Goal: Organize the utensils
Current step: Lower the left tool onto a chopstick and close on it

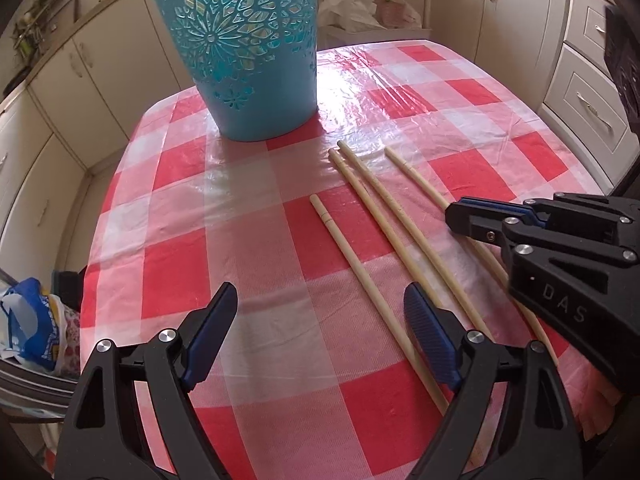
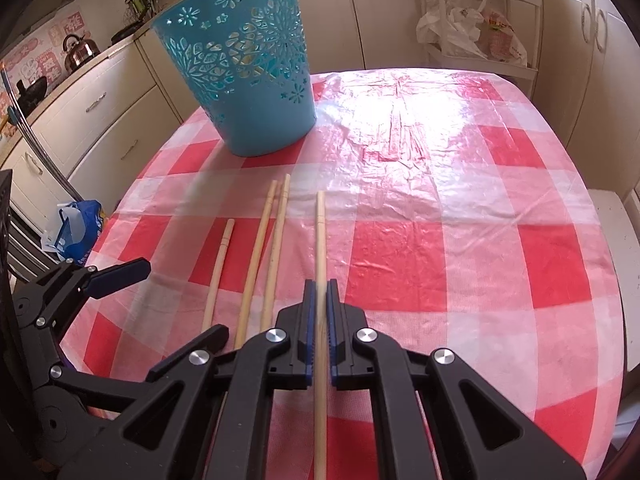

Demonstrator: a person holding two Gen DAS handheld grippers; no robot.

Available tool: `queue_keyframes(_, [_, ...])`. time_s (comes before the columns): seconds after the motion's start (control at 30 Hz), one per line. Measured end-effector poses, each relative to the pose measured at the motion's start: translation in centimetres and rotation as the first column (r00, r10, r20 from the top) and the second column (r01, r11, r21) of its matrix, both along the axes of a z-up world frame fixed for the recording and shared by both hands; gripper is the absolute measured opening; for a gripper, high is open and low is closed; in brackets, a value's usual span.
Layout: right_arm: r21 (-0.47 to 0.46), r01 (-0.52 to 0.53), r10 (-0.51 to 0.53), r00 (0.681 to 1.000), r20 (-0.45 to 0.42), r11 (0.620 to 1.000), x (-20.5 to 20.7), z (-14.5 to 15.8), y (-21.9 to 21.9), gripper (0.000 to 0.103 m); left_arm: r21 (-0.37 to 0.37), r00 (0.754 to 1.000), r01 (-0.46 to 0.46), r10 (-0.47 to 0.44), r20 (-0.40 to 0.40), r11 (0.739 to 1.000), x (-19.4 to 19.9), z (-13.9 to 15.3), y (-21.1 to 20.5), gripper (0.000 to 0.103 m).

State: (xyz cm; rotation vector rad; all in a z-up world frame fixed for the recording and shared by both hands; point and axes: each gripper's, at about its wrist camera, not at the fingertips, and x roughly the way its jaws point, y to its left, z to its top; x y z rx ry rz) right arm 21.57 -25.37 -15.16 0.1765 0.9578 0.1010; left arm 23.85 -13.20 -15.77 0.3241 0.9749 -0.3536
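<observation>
Four chopsticks lie on the checked cloth (image 2: 460, 248), low and centre in the right wrist view. The right gripper (image 2: 320, 288) is clamped on the rightmost chopstick (image 2: 320, 220), its pads tight against the shaft. The other three (image 2: 256, 248) lie just to its left. The left gripper (image 1: 320, 312) hangs open, holding nothing. The blue basket (image 2: 248, 68) stands at upper left. Probably best to lift the stick level, then tip it upright over the basket's rim.
</observation>
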Motion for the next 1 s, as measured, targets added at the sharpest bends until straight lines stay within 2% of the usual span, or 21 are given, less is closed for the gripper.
queue_keyframes(0.03, [-0.01, -0.008, 0.008, 1.0, -0.004, 1.0, 0.4, 0.0, 0.2, 0.006, -0.001, 1.0, 0.003, -0.003, 0.008, 1.0, -0.1, 0.0, -0.1, 0.081])
queue_keyframes(0.13, [-0.05, -0.029, 0.029, 1.0, -0.011, 0.998, 0.9, 0.0, 0.9, 0.006, -0.026, 0.999, 0.038, -0.038, 0.019, 0.999, -0.6, 0.0, -0.3, 0.062])
queue_keyframes(0.2, [-0.031, -0.018, 0.017, 1.0, -0.023, 0.999, 0.9, 0.0, 0.8, 0.006, -0.016, 0.995, 0.089, -0.089, 0.035, 0.996, -1.4, 0.1, -0.9, 0.04])
queue_keyframes(0.23, [-0.016, -0.007, 0.007, 1.0, -0.028, 1.0, 0.8, 0.0, 0.7, 0.006, -0.003, 0.994, 0.106, -0.106, 0.039, 0.994, -1.7, 0.2, -1.3, 0.033])
queue_keyframes(0.27, [0.0, 0.006, -0.006, 0.999, -0.036, 1.0, 0.5, 0.0, 0.5, 0.006, 0.004, 0.993, 0.115, -0.115, 0.039, 0.993, -1.9, 0.3, -1.5, 0.019])
queue_keyframes(0.3, [0.01, 0.014, -0.014, 0.999, -0.041, 1.0, 0.1, 0.0, 0.5, 0.006, 0.003, 0.992, 0.118, -0.118, 0.039, 0.993, -2.1, 0.3, -1.4, 0.014])
queue_keyframes(0.43, [-0.021, 0.011, -0.012, 0.999, -0.047, 1.0, -1.2, 0.1, 1.0, 0.006, -0.066, 0.995, 0.083, -0.08, 0.054, 0.994, -2.9, 0.1, -0.2, 0.012])
queue_keyframes(0.57, [-0.065, -0.007, 0.004, 0.999, -0.047, 0.998, -0.9, 0.1, 1.6, 0.006, -0.072, 0.995, 0.063, -0.057, 0.083, 0.995, -3.4, 0.0, 0.1, 0.013])
queue_keyframes(0.8, [-0.118, -0.011, 0.006, 0.999, -0.037, 0.993, -0.8, 0.0, 2.1, 0.006, -0.09, 0.996, -0.028, 0.035, 0.078, 0.996, -2.7, 0.0, 1.0, 0.031])
queue_keyframes(1.0, [-0.129, 0.013, -0.016, 1.0, -0.022, 0.992, -0.9, 0.0, 2.4, 0.006, -0.117, 0.997, -0.047, 0.054, 0.056, 0.992, -2.3, -0.1, 1.7, 0.039])
